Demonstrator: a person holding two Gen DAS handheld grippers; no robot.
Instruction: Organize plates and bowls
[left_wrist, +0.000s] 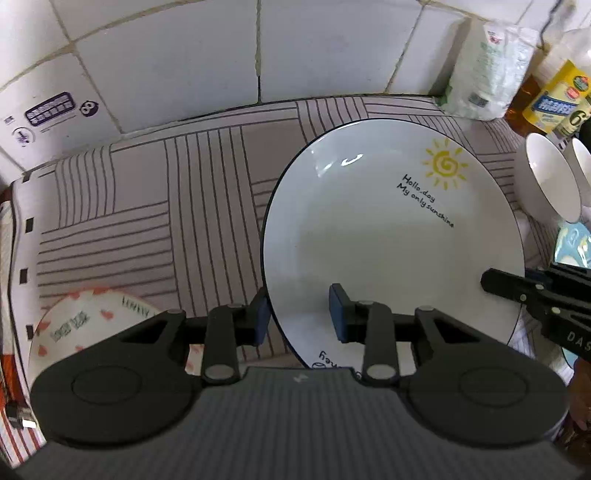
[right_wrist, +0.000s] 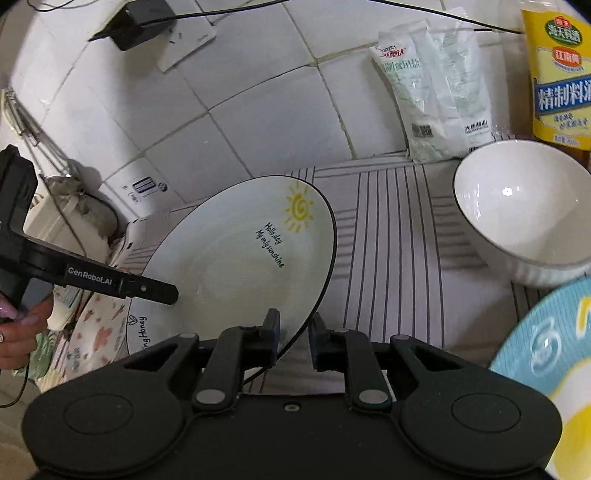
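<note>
white plate (left_wrist: 369, 240), yellow sun; striped mat (left_wrist: 147, 206)

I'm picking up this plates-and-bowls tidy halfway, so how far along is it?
Early, it seems. Nothing shows as stacked yet. In hand: the sun plate, its rim between the open fingers of both the left gripper and the right gripper; neither looks clamped. Left: the white bowl, the blue plate and the heart-print plate, all apart on the striped mat.

Both wrist views look down close from opposite sides, sharing the sun-printed plate (left_wrist: 391, 236) (right_wrist: 236, 266) and striped mat (left_wrist: 147, 206) (right_wrist: 399, 251).
</note>
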